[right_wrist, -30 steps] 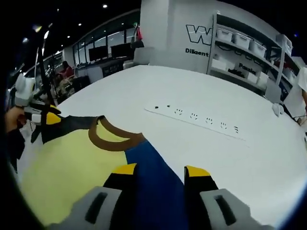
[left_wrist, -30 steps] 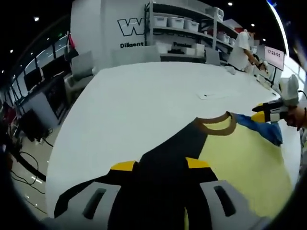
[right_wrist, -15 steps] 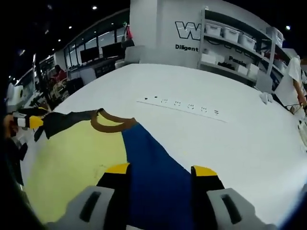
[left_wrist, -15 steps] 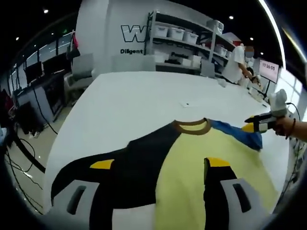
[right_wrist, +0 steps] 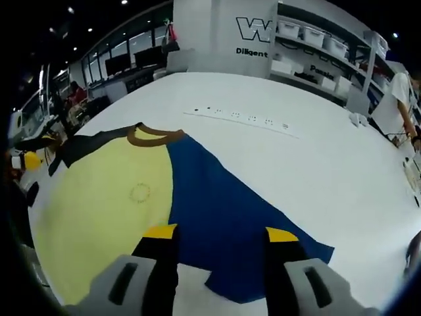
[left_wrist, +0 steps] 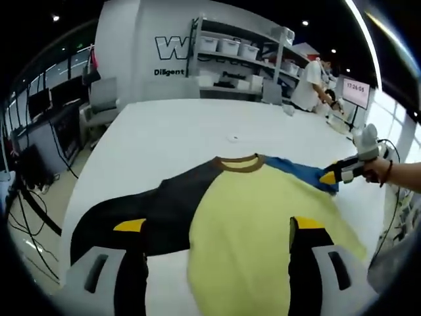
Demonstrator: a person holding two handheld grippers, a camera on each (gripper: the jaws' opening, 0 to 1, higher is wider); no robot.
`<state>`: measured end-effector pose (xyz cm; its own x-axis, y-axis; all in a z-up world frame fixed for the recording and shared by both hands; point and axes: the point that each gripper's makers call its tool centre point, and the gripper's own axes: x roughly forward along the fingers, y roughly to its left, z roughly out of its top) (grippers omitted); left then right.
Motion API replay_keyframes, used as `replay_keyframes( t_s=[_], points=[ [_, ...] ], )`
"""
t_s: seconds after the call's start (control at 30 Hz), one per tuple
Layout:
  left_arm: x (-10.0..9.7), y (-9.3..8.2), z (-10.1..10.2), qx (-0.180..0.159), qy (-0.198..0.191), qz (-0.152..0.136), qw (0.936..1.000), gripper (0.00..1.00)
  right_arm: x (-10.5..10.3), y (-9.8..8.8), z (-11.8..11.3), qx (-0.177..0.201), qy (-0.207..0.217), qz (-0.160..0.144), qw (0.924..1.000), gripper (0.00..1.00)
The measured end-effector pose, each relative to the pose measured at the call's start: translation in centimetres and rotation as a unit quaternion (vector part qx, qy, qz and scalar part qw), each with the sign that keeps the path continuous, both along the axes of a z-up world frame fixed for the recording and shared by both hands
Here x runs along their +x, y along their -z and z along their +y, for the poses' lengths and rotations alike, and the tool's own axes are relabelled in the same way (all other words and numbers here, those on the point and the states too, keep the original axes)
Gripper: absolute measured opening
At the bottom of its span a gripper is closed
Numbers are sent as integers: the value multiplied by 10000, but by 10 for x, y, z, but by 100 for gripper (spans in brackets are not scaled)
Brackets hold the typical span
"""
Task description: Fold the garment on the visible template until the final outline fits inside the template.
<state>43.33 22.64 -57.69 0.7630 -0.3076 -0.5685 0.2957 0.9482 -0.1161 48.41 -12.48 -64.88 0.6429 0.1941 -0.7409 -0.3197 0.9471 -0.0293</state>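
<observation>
The garment lies spread flat on the white table [left_wrist: 177, 128]. It has a yellow body [left_wrist: 256, 217], a brown collar [left_wrist: 238, 162], a black sleeve [left_wrist: 138, 210] and a blue sleeve [right_wrist: 227, 204]. My left gripper [left_wrist: 219, 227] is open wide, with one jaw over the black sleeve and the other over the yellow body. My right gripper [right_wrist: 221, 234] is open over the blue sleeve, whose end lies flat between and past its jaws. In the left gripper view the right gripper [left_wrist: 335, 175] is at the blue sleeve's end [left_wrist: 299, 170]. In the right gripper view the left gripper [right_wrist: 26, 160] sits by the black sleeve [right_wrist: 85, 145].
A long white strip with dark marks [right_wrist: 240, 118] lies on the table beyond the collar. Shelves with white bins [left_wrist: 230, 49] stand behind the table, and a person in white [left_wrist: 306, 76] stands at the far right. A chair [left_wrist: 102, 99] stands off the table's left edge.
Both views have drawn back from the garment, which now lies spread flat with both sleeves out. The left jaws have opened much wider and the right jaws slightly wider.
</observation>
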Motion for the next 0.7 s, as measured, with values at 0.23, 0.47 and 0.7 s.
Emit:
replay_keyframes(
  t_s=[0.23, 0.47, 0.7],
  points=[
    [-18, 0, 0, -94, 86, 75, 9999, 90, -16, 5, -3, -42, -62, 78, 9999, 45],
    [-38, -7, 5, -95, 65, 61, 9999, 91, -29, 17, -9, -241, -28, 215, 9995, 38],
    [-56, -11, 0, -90, 191, 51, 9998, 89, -32, 19, -18, -460, -3, 225, 9987, 15]
  ],
)
